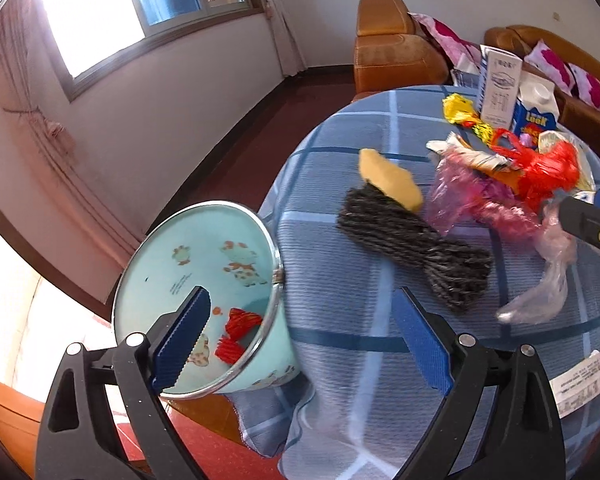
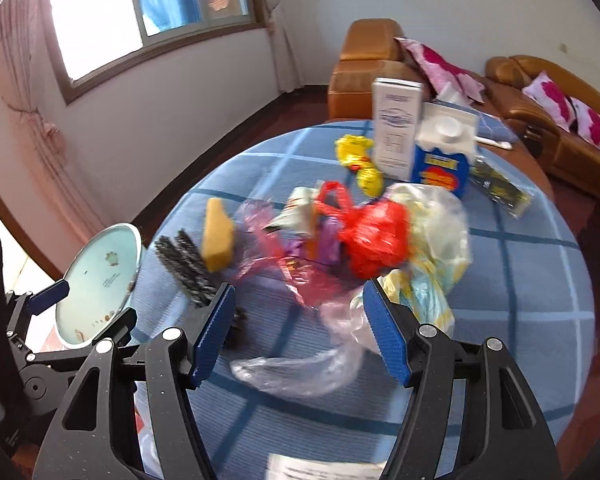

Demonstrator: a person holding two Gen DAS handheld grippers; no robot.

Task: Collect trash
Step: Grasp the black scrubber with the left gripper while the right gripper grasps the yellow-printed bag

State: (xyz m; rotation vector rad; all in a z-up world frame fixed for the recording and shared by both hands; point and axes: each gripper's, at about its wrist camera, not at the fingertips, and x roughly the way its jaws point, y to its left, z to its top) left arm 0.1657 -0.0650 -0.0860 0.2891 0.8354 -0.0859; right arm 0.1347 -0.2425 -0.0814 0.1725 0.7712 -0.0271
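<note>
Trash lies heaped near the middle of the blue checked tablecloth (image 2: 540,280): a red plastic bag (image 2: 374,236), a pink bag (image 2: 276,256), a clear bag (image 2: 320,360), a yellow sponge (image 2: 218,240) on a grey scouring pad (image 1: 412,248), with two cartons (image 2: 440,160) behind. Red scraps (image 1: 236,332) already sit in the pale blue bin (image 1: 204,280) at the table's left edge. Left gripper (image 1: 304,340) spreads wide with nothing between its fingers, beside the bin, while the right gripper (image 2: 300,336) stands parted over the clear bag, seemingly not pressing it, though blur makes that unsure.
</note>
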